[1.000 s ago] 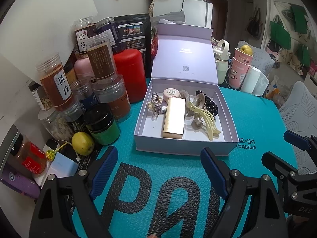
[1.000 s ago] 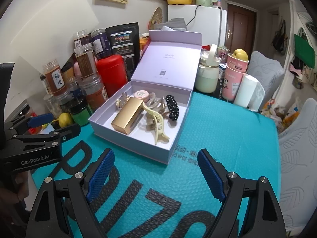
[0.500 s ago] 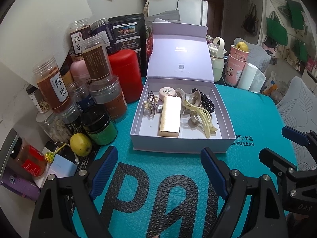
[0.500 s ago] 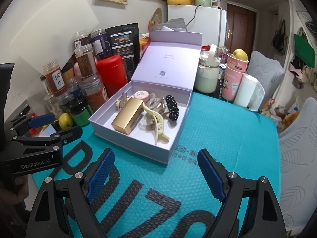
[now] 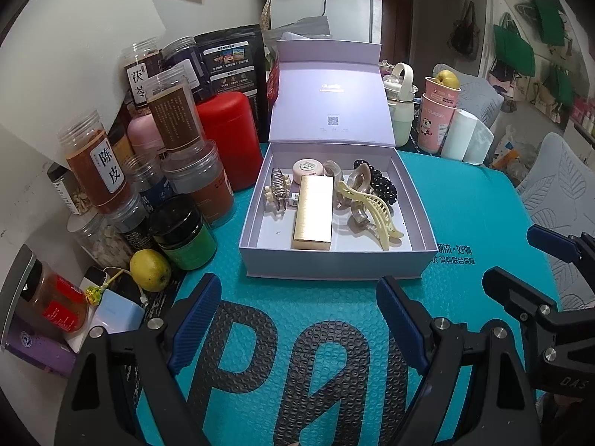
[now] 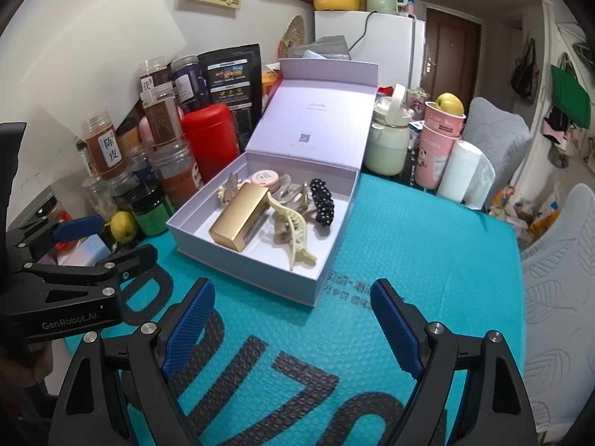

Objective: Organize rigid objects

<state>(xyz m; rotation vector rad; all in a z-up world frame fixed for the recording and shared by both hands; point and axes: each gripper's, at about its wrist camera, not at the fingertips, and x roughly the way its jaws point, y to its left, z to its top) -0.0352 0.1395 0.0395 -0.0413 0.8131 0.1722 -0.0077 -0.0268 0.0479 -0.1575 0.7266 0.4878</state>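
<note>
The left tongs point(image 5: 297, 319) and the right tongs point(image 6: 293, 319) are both spread wide and hold nothing, above the teal mat point(image 5: 465, 204) on the counter. The open box point(image 5: 334, 264) stands just in front of them. Inside it lie a gold case point(image 5: 314, 213), a cream clip point(image 5: 375, 208) and a black clip point(image 6: 322, 202), close together.

My left gripper point(image 5: 297, 319) hangs level with its jaws spread wide and nothing between the blue pads point(image 5: 195, 316). My right gripper point(image 6: 293, 321) sits just beside it, jaws equally wide and empty, both pointing forward. Neither touches the other, and each shows at the edge of the other's view.
</note>
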